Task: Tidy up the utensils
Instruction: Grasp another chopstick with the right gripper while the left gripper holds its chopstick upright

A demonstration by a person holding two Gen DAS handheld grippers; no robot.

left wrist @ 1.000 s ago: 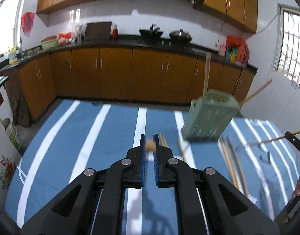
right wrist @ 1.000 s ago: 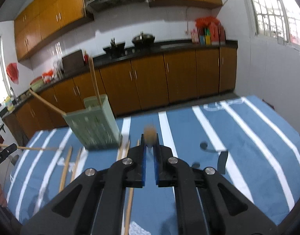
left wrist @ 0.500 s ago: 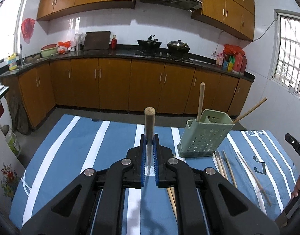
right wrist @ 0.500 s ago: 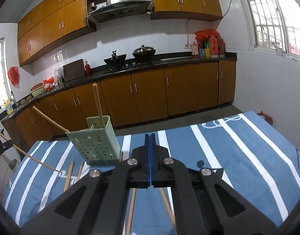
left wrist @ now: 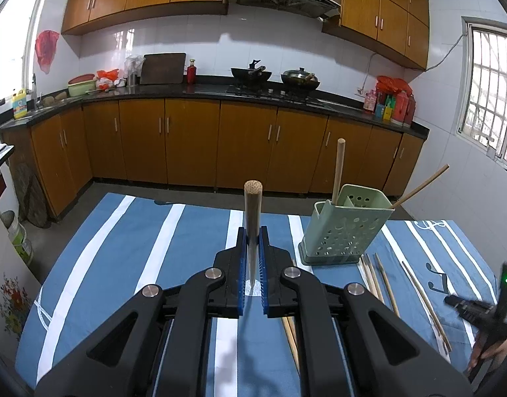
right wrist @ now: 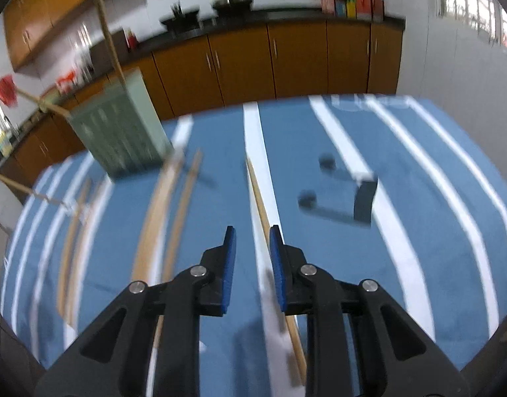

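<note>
Left gripper (left wrist: pixel 252 243): matte black moulded body, two broad arms that fork outward toward the camera, each with a triangular cut-out near its base. Four round silver screw heads – two per side, the inner pair closer to the fingers. Fingers (left wrist: pixel 242 264) black, faced on the inner side with blue ribbed pads.

Right gripper (right wrist: pixel 252 243): same build – black plastic arms with triangular cut-outs, four silver screw heads, blue pads on the fingers (right wrist: pixel 227 264). Pad texture is blurred in this view.

In the left wrist view, a black device with a small green light shows at the right edge, with a hand (left wrist: pixel 485 355) of bare skin beneath it.
</note>
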